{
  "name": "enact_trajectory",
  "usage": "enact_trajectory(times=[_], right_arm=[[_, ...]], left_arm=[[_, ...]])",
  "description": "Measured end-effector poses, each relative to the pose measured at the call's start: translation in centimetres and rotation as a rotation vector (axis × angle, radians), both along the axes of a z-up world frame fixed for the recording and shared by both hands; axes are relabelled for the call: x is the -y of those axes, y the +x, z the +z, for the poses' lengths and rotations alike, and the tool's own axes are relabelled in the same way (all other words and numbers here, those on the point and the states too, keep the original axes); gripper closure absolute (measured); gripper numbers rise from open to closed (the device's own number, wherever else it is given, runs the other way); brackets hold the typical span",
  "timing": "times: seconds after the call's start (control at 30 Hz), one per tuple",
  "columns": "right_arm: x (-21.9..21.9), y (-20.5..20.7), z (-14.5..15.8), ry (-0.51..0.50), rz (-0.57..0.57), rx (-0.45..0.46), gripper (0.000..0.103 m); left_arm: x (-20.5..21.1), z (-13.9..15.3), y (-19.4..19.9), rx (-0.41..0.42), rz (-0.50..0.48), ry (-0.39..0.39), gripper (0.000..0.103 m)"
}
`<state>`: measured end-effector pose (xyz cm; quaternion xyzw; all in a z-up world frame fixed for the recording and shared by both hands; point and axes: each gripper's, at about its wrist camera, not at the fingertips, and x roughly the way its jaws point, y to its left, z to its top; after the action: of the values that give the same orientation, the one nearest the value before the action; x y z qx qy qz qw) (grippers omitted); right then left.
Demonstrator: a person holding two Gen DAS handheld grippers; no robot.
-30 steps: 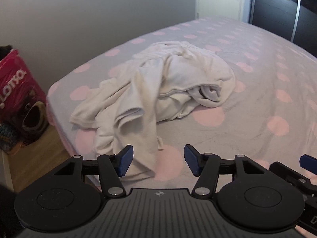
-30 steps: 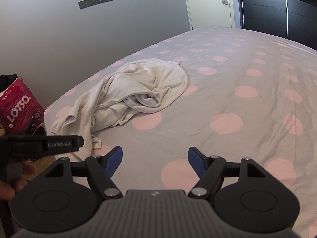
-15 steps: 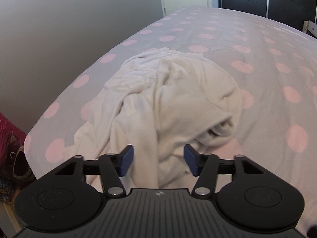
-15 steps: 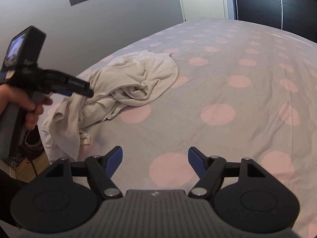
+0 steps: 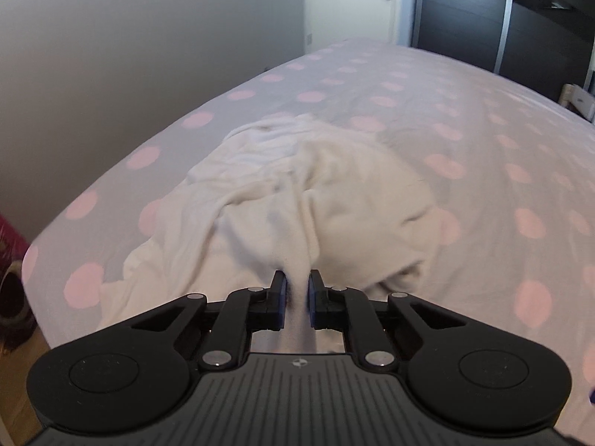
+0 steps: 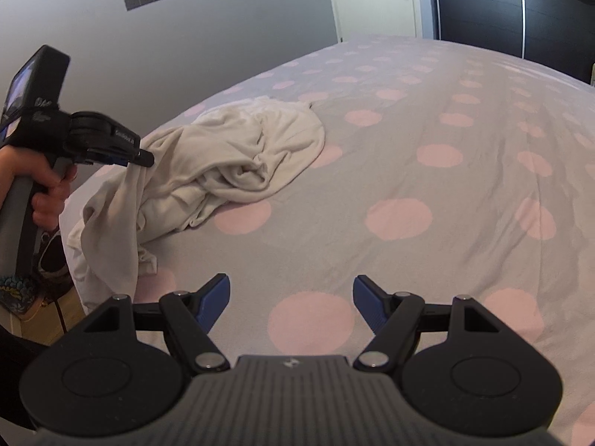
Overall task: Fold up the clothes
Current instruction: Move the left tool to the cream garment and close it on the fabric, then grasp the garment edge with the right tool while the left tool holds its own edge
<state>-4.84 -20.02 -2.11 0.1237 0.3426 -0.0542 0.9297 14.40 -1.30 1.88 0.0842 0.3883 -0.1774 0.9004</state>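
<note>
L gripper [image 5: 296, 290] jaws closing on a raised fold of the crumpled white garment [image 6: 238, 163] near the bed [image 6: 446, 193] edge, prob. to lift/spread it; R gripper [image 6: 290, 299] jaws released, nothing between, garment well ahead-left.

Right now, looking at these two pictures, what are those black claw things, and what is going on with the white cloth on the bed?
There is no robot here: a person holds a two-finger gripper in each hand, and each gripper carries a wide-angle camera looking out along its fingers.

One picture is from the left gripper. Its jaws are closing on a fold of the white garment, which lies crumpled on the bed with its grey, pink-dotted sheet.

The other picture is from the right gripper, which stands open over bare sheet with nothing in it. At its left side you see the person's hand on the handle of the left gripper, whose tip pinches the cloth and lifts it.

The job is folding clothes.
</note>
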Motion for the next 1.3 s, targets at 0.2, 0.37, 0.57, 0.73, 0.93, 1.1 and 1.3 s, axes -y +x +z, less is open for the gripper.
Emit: enact_trajectory(times=[0.2, 0.37, 0.57, 0.73, 0.93, 1.1, 1.3], right_arm=[[0.6, -1.6, 2.2, -0.045, -0.081, 0.046, 0.028], [1.6, -3.8, 4.0, -0.035, -0.128, 0.077, 0.028], [3.0, -7.3, 5.8, -0.031, -0.192, 0.093, 0.028], [4.8, -10.7, 6.1, -0.002, -0.242, 0.068, 0.028], [4.4, -12.2, 4.8, 0.062, -0.204, 0.011, 0.028], [3.4, -12.0, 3.1, 0.071, -0.175, -0.045, 0.029], [3.3, -10.8, 0.3, 0.123, -0.164, -0.119, 0.029]], left_arm=[[1.7, 3.0, -6.0, 0.016, -0.146, -0.077, 0.095], [3.4, 4.0, -11.6, 0.028, -0.327, -0.105, 0.095], [5.9, 4.8, -17.7, -0.015, -0.528, -0.137, 0.095], [7.5, 4.4, -23.3, -0.099, -0.726, -0.109, 0.095], [8.3, 2.8, -27.7, -0.152, -0.861, -0.010, 0.094], [7.7, 0.8, -26.2, -0.208, -0.822, 0.074, 0.083], [6.7, 0.5, -23.0, -0.186, -0.725, 0.094, 0.055]])
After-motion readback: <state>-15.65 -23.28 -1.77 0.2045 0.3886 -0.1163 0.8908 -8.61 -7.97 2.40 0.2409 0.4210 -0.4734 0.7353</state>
